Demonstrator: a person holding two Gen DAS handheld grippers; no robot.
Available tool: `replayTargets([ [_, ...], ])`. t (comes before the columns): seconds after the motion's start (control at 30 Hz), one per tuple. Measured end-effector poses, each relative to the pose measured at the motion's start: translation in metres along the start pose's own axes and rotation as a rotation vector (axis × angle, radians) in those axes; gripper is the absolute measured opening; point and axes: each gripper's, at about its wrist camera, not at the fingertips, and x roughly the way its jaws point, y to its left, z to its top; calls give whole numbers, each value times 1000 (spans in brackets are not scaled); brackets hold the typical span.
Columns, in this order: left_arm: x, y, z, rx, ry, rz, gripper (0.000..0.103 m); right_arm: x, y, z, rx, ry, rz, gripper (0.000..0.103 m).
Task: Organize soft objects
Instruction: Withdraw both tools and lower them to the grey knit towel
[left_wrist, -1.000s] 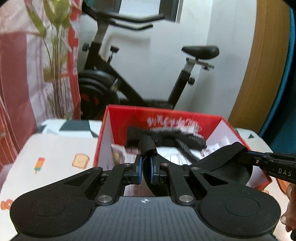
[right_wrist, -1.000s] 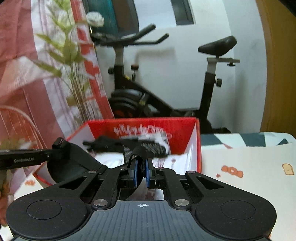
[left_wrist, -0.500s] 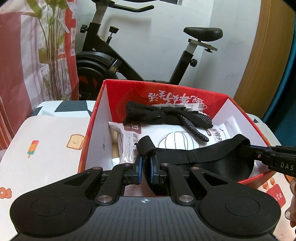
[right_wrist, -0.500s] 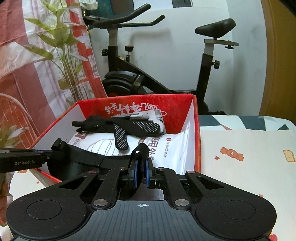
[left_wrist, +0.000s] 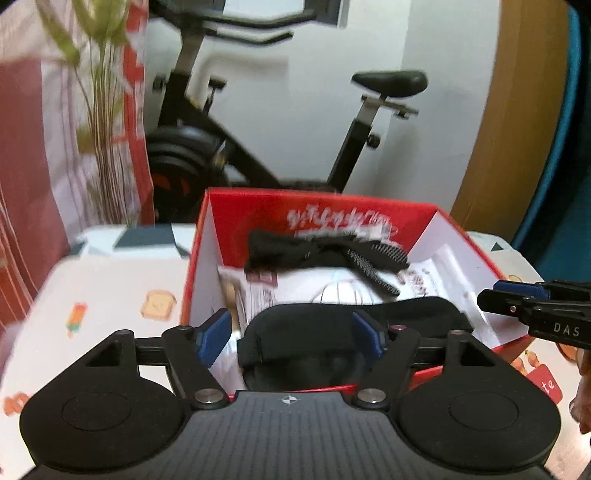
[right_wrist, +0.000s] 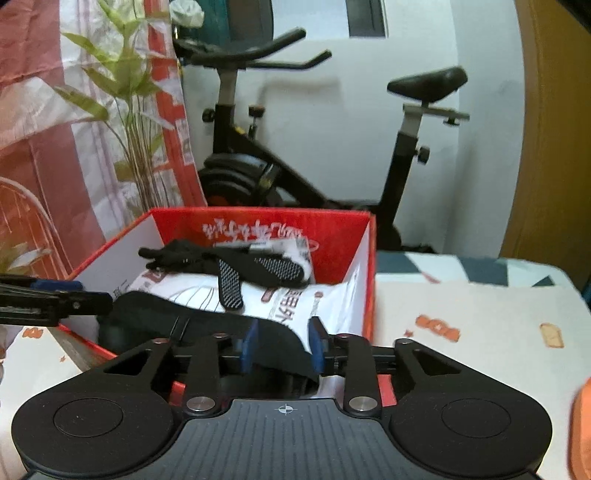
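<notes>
A black sleep mask (left_wrist: 332, 332) lies inside the red box (left_wrist: 461, 236), at its near edge, on a white packet (left_wrist: 317, 288). It also shows in the right wrist view (right_wrist: 192, 321). Black dotted gloves (left_wrist: 332, 254) lie further back in the box. My left gripper (left_wrist: 291, 336) is open, its blue pads (left_wrist: 212, 336) on either side of the mask's left end. My right gripper (right_wrist: 282, 347) is open over the mask's strap (right_wrist: 280, 350). Its tip shows in the left wrist view (left_wrist: 517, 306).
The box stands on a table with a white patterned cloth (right_wrist: 461, 325). An exercise bike (right_wrist: 295, 177) and a potted plant (right_wrist: 136, 147) stand behind the table. A red and white curtain (left_wrist: 37, 147) hangs at the left.
Both grippers were shut on the mask's ends and lowered it into the box. Now both have opened and the mask lies loose in the box.
</notes>
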Motion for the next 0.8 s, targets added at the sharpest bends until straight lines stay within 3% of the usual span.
replayTargets([
  [0.1, -16, -5, 1, 29, -44, 2, 80, -13, -3, -1, 15, -32, 2, 42],
  [0.17, -27, -5, 1, 29, -74, -8, 92, -24, -5, -3, 26, -56, 7, 55],
  [0.2, -33, -6, 0, 30, -92, -8, 94, -28, -5, -4, 28, -66, 9, 58],
  [0.37, -55, -9, -14, 41, -145, -6, 101, -51, -3, -21, 38, -101, 23, 94],
  [0.47, -64, -8, -31, 29, -135, -33, 103, -62, 0, -35, 36, -104, 46, 102],
  [0.63, -65, -9, -67, 43, -67, -53, 103, -71, 5, -70, 53, -57, 60, 103],
  [0.8, -52, -3, -94, 2, 5, -70, 103, -68, 5, -108, 62, 45, 35, 102],
])
